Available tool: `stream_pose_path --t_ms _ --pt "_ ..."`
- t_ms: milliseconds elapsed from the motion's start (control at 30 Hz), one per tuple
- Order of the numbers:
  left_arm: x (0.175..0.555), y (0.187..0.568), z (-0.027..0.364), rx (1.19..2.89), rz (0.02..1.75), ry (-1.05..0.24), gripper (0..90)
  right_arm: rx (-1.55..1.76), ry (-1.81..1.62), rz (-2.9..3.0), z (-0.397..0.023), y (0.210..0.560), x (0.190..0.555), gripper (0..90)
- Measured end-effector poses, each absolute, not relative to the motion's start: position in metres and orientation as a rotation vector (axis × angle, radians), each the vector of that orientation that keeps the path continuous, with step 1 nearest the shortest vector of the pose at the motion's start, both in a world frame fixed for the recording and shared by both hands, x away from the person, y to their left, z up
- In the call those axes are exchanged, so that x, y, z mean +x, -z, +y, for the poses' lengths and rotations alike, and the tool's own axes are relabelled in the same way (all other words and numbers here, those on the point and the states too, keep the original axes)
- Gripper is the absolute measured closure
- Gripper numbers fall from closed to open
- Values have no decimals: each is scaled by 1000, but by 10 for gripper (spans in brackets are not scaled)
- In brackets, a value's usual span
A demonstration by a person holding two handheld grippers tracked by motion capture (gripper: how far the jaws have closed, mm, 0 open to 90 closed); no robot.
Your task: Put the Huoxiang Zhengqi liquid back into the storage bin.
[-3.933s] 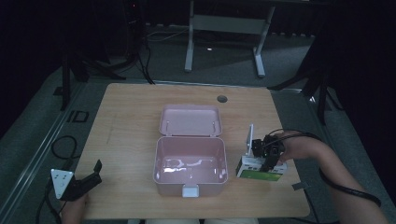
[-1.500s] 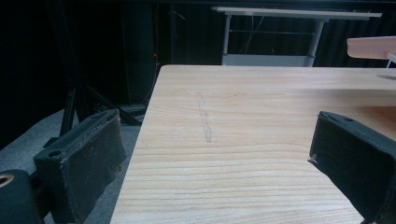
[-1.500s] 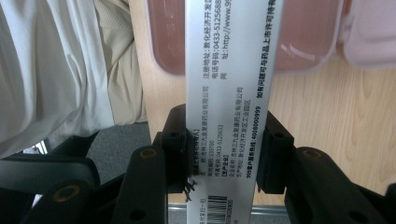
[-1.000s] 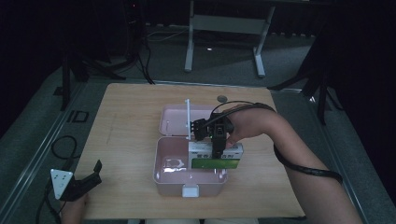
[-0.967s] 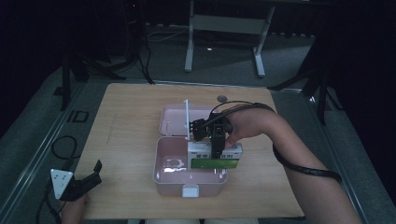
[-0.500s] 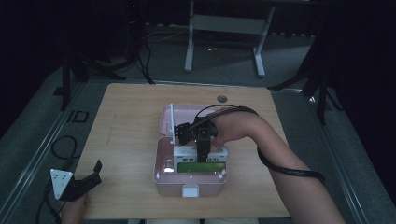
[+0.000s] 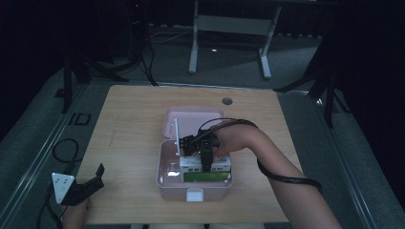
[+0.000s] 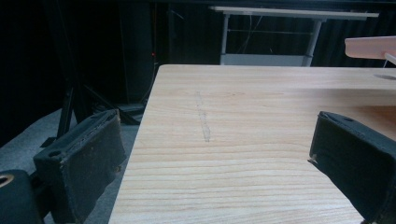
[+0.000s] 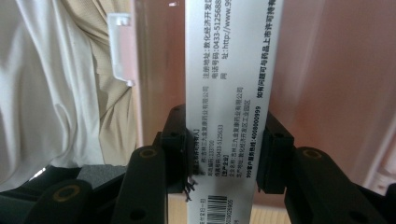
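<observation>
now lowering the medicine carton (image 7: 205,170) into the pink plastic box (image 7: 165,174) on the bench (image 7: 129,124), right hand-held gripper (image 9: 226,154) clenched on it; next, set flat, release. left hand-held gripper (image 8: 219,154) released, idle.

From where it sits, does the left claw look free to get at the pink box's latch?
Probably yes: the left claw is open, holds nothing, and bare table lies between it and the latch.
</observation>
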State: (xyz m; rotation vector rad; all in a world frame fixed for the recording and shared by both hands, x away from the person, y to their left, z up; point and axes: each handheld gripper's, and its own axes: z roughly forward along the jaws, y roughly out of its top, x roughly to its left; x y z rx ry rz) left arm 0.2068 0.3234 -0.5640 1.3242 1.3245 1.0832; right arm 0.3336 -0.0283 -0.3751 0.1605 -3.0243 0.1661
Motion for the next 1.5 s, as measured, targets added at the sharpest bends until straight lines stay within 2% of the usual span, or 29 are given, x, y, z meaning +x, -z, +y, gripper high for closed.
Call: stream_pose_path --t_ms 500,1033,1333,1500 --pt "207 564 324 1321 1324 -1081 34 187 -176 -2991 -32 421 329 619" --pt "207 564 324 1325 1325 -1081 34 189 -181 -2954 -32 451 326 618" --pt "207 564 324 1325 1325 -1078 34 180 -198 -2947 -30 457 326 610" --pt "207 564 324 1326 1325 -1079 34 159 -196 -2945 -31 447 328 582"
